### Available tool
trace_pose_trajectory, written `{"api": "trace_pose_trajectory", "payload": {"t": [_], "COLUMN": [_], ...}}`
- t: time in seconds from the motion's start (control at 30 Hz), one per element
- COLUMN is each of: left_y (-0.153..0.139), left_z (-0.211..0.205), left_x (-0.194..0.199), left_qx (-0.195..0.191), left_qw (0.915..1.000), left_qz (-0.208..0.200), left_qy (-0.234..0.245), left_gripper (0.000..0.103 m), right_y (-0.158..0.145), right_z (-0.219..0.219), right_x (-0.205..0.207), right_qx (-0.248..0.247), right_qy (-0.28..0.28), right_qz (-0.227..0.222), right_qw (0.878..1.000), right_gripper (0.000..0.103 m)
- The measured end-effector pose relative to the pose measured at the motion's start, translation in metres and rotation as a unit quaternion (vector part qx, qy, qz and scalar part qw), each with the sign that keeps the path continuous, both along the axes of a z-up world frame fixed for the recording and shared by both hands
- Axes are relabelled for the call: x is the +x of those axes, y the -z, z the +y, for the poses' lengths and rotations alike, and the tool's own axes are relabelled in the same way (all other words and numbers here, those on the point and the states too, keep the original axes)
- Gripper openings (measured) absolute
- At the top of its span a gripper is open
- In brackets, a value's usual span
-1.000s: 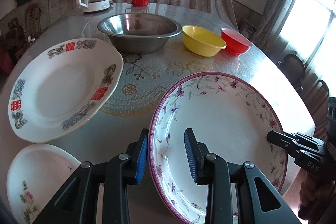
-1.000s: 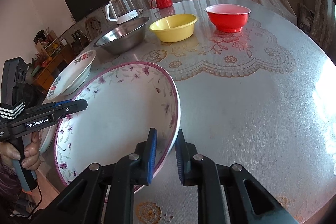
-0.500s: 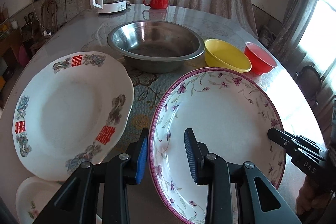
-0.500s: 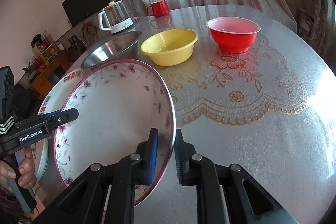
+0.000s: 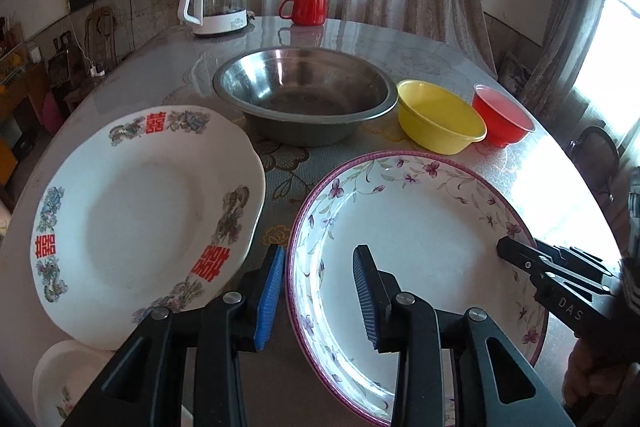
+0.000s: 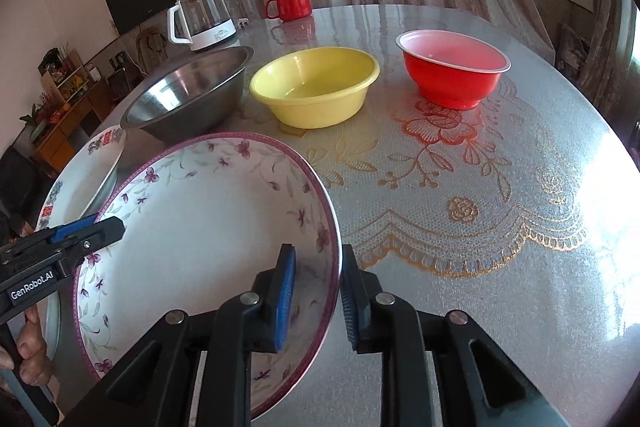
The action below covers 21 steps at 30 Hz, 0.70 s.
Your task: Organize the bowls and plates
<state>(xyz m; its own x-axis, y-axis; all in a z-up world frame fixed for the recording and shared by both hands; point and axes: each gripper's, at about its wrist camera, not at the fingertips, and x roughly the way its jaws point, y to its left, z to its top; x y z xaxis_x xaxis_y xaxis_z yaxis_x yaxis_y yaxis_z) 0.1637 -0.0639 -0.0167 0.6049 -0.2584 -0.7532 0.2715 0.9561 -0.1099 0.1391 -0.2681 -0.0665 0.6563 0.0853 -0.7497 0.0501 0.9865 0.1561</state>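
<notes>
Now, from the left, three plates: a small flowered plate [image 5: 60, 383] low down, the red-lettered plate [image 5: 140, 215], then the purple-flowered plate [image 5: 420, 247] resting on the bench [image 6: 480, 207]. The left gripper [image 5: 318, 295] and right gripper [image 6: 318, 293] have just been opening, fingers loose round its rim. I think it is being let go. Next, lift another dish. Three bowls: steel bowl [image 5: 302, 93], yellow bowl [image 5: 440, 121], red bowl [image 5: 502, 115].
</notes>
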Motion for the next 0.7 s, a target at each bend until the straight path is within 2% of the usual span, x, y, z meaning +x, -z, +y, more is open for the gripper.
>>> {"api": "trace_pose_trajectory", "payload": {"t": [0.2, 0.33, 0.53, 0.7], "left_y": [-0.010, -0.010, -0.013, -0.019], "left_z": [0.008, 0.018, 0.034, 0.053], "left_x": [-0.013, -0.021, -0.032, -0.041], "left_qx": [-0.015, -0.023, -0.032, -0.033], "left_qw": [0.9998, 0.9997, 0.9993, 0.9985], "left_qz": [-0.012, -0.006, -0.010, -0.025], "left_qy": [0.000, -0.005, -0.017, -0.037], "left_gripper": [0.038, 0.039, 0.044, 0.049], "right_y": [-0.001, -0.001, -0.001, -0.012], "right_z": [0.005, 0.008, 0.011, 0.015], "right_x": [0.000, -0.001, -0.002, -0.005], "right_qx": [-0.011, -0.018, -0.027, -0.054], "right_qy": [0.011, 0.016, 0.028, 0.046], "right_qz": [0.006, 0.009, 0.011, -0.013], "right_qw": [1.000, 1.000, 0.999, 0.997], "right_gripper": [0.025, 0.028, 0.031, 0.037]}}
